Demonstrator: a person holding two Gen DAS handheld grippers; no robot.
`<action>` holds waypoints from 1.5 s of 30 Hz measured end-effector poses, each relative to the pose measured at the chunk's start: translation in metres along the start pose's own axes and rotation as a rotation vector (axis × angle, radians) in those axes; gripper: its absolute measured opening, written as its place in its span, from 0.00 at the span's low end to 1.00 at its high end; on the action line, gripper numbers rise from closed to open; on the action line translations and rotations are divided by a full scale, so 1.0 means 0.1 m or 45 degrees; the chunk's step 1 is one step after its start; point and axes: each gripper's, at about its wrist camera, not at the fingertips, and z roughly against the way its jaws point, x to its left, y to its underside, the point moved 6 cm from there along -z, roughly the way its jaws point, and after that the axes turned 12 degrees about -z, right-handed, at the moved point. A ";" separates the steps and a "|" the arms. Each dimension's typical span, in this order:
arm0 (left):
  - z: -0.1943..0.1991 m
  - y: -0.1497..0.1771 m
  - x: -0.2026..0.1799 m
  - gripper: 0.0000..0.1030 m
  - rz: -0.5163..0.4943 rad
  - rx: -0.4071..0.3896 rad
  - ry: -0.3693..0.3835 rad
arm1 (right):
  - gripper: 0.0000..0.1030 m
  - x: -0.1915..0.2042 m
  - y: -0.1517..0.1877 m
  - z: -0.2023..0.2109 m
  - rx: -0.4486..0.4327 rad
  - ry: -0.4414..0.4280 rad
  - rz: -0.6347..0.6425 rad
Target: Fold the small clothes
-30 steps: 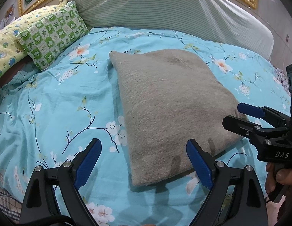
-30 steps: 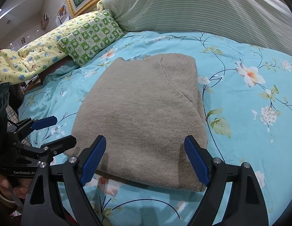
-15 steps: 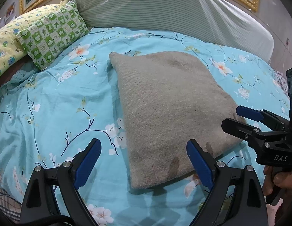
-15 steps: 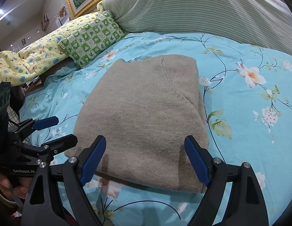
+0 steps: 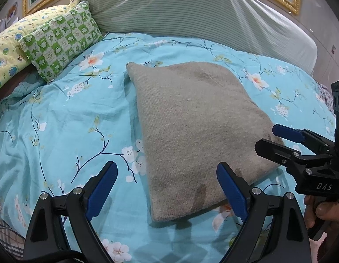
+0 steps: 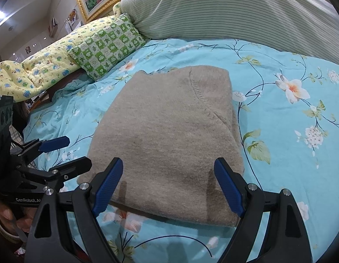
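A beige knit sweater (image 5: 191, 127) lies folded into a flat rectangle on the turquoise flowered bedspread (image 5: 60, 120). My left gripper (image 5: 166, 171) hovers open just above the sweater's near left corner, with nothing between its blue pads. In the right wrist view the same sweater (image 6: 169, 131) fills the middle. My right gripper (image 6: 168, 164) stands open over its near edge and holds nothing. Each gripper shows in the other's view: the right gripper (image 5: 268, 138) by the sweater's right corner, the left gripper (image 6: 77, 151) by its left corner.
A green checked pillow (image 5: 60, 43) and a yellow printed quilt (image 6: 38, 65) lie at the back left. A large striped bolster (image 5: 191, 11) runs along the head of the bed. A person's hand (image 5: 322, 210) holds the right gripper's handle.
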 end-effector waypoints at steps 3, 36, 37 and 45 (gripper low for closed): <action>0.01 0.00 0.00 0.90 0.002 -0.001 -0.002 | 0.83 0.01 0.00 0.00 0.001 0.000 -0.002; 0.03 0.00 -0.03 0.90 -0.004 0.004 0.004 | 0.83 0.01 -0.01 0.01 0.000 -0.004 -0.006; 0.03 0.00 -0.03 0.90 -0.004 0.004 0.004 | 0.83 0.01 -0.01 0.01 0.000 -0.005 -0.007; 0.03 0.00 -0.04 0.90 -0.006 0.005 0.005 | 0.83 0.03 -0.03 0.03 -0.003 -0.008 -0.012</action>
